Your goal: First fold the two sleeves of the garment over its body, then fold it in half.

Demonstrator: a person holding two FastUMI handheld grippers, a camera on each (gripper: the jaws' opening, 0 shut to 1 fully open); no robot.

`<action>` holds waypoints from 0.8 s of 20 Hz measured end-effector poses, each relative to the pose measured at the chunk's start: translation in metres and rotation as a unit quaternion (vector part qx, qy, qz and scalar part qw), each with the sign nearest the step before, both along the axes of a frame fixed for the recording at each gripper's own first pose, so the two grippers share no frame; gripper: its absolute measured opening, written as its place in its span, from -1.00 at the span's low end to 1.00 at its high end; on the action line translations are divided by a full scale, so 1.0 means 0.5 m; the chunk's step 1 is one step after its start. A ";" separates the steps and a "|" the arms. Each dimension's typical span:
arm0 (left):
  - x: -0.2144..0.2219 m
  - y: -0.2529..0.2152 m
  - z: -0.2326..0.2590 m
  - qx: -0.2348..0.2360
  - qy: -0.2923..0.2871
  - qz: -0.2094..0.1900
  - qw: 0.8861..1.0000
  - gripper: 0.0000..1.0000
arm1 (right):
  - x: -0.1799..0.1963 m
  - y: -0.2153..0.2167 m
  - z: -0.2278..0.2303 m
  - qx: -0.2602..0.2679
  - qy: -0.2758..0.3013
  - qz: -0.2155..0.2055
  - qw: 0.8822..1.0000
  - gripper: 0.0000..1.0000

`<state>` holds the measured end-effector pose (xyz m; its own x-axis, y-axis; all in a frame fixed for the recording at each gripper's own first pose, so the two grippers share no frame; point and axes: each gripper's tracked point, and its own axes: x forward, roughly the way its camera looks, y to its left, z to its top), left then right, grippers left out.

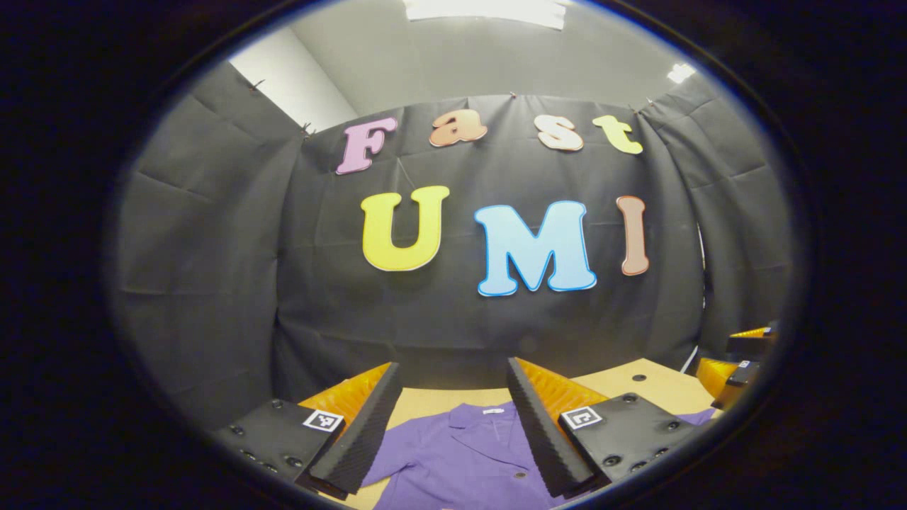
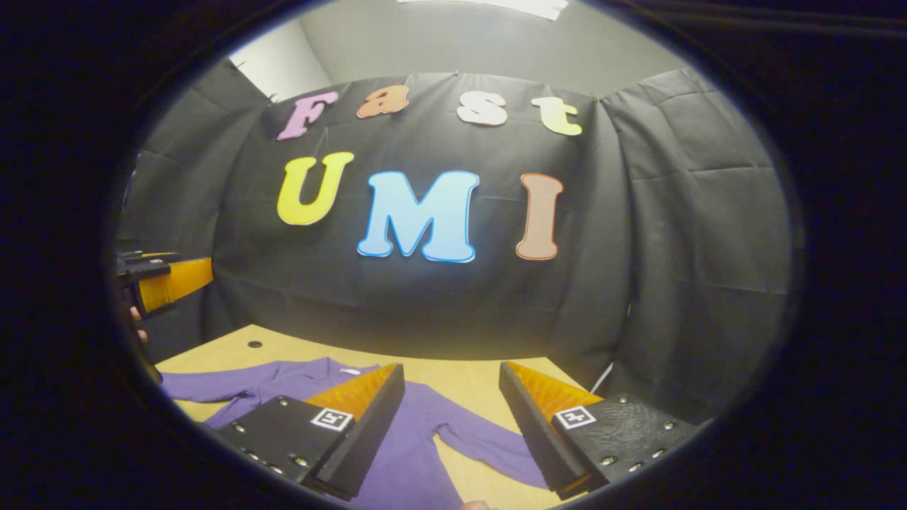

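Both tools, left tool and right tool, spread, empty. Shirt flat on counter: soft, light; pinch sleeve near cuff.

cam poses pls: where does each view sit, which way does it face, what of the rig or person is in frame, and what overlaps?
Left gripper view: rides the left gripper, above the table, facing the booth wall; own open fingers over the purple garment's collar.
Right gripper view: rides the right gripper, facing the same wall; open fingers over a sleeve; a hand at left edge.
Shared: garment, table, wall; each shows the other gripper at an edge.
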<state>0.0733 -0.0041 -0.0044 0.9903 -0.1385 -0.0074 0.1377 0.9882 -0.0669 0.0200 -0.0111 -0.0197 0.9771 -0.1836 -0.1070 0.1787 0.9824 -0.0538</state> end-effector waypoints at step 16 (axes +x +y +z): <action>0.074 -0.004 -0.053 0.011 0.013 -0.017 1.000 0.92 | -0.019 -0.209 -0.197 0.052 0.130 -0.155 0.978 0.77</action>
